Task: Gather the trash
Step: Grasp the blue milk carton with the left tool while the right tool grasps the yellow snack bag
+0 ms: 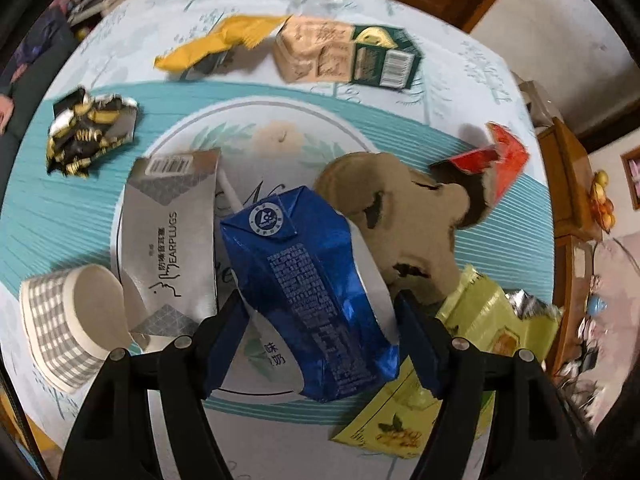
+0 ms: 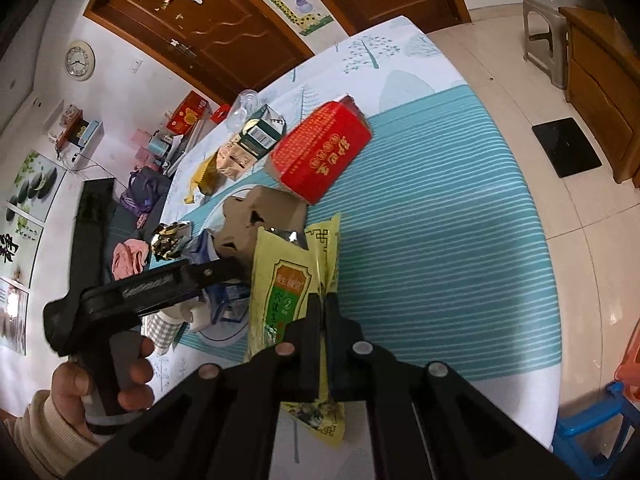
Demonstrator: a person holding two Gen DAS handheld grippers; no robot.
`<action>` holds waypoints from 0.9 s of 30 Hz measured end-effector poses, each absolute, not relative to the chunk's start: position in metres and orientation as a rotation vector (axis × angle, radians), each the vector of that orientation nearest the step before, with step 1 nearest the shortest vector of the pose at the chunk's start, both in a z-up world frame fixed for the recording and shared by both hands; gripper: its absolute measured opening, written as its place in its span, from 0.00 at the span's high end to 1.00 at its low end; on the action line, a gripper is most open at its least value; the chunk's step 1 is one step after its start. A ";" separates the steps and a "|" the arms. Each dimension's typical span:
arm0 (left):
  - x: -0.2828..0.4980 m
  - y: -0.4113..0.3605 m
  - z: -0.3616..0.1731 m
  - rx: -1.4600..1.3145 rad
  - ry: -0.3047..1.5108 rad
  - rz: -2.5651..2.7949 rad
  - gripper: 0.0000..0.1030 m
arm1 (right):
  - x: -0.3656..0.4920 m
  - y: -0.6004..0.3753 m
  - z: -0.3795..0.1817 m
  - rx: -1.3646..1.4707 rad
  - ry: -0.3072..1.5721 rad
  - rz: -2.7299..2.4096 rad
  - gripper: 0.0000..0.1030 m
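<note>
A crumpled blue drink carton [image 1: 312,280] lies on the table's middle, pointing away from me. My left gripper [image 1: 320,304] hangs over it, open, one finger on each side of the carton, and I see no squeeze. A yellow-green snack wrapper [image 2: 288,280] is pinched by its right edge in my right gripper [image 2: 323,306], which is shut on it and holds it slightly off the cloth. The same wrapper [image 1: 480,320] shows at the lower right of the left wrist view.
Around the carton lie a silver earplug pack [image 1: 172,232], a checked paper cup [image 1: 68,320], brown moulded cardboard [image 1: 400,208], a red box [image 2: 320,156], a black-gold wrapper [image 1: 88,132], a yellow wrapper [image 1: 216,44] and a tan-green box [image 1: 344,56]. The teal tablecloth [image 2: 440,240] is bare on the right.
</note>
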State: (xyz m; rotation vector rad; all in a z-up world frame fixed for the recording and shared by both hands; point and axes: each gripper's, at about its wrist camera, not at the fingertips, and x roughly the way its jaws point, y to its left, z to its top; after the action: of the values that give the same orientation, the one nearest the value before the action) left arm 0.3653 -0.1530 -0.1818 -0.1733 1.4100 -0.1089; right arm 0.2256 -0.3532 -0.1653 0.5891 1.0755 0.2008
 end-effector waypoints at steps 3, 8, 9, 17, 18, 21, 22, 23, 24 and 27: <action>0.369 -0.150 -0.187 -0.210 1.430 -0.094 0.32 | 0.225 -0.351 -0.165 0.588 1.077 0.206 0.99; 0.359 -0.147 -0.181 -0.208 1.400 -0.132 0.36 | 0.220 -0.348 -0.162 0.594 1.073 0.218 0.99; 0.356 -0.146 -0.179 -0.207 1.394 -0.142 0.36 | 0.219 -0.347 -0.161 0.589 1.072 0.221 0.99; 0.313 -0.141 -0.143 -0.136 1.305 -0.298 0.36 | 0.199 -0.331 -0.144 0.570 1.039 0.246 0.99; 0.303 -0.139 -0.136 -0.118 1.291 -0.321 0.36 | 0.195 -0.329 -0.141 0.571 1.035 0.245 0.99; 0.284 -0.133 -0.121 -0.086 1.266 -0.360 0.36 | 0.182 -0.320 -0.134 0.571 1.022 0.238 0.99; 0.277 -0.128 -0.118 -0.080 1.261 -0.372 0.36 | 0.177 -0.317 -0.131 0.569 1.017 0.235 0.99; 0.267 -0.123 -0.113 -0.070 1.255 -0.390 0.36 | 0.172 -0.313 -0.128 0.565 1.010 0.231 0.99; 0.265 -0.121 -0.108 -0.063 1.252 -0.400 0.36 | 0.166 -0.308 -0.123 0.560 1.000 0.224 0.99; 0.242 -0.107 -0.097 -0.026 1.233 -0.450 0.36 | 0.147 -0.298 -0.112 0.559 0.971 0.197 0.99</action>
State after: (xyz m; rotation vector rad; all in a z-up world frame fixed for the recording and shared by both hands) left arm 0.2424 -0.1071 -0.0968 -0.0264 1.2330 -0.4502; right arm 0.1471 -0.2979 -0.1123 0.5593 0.9706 0.1970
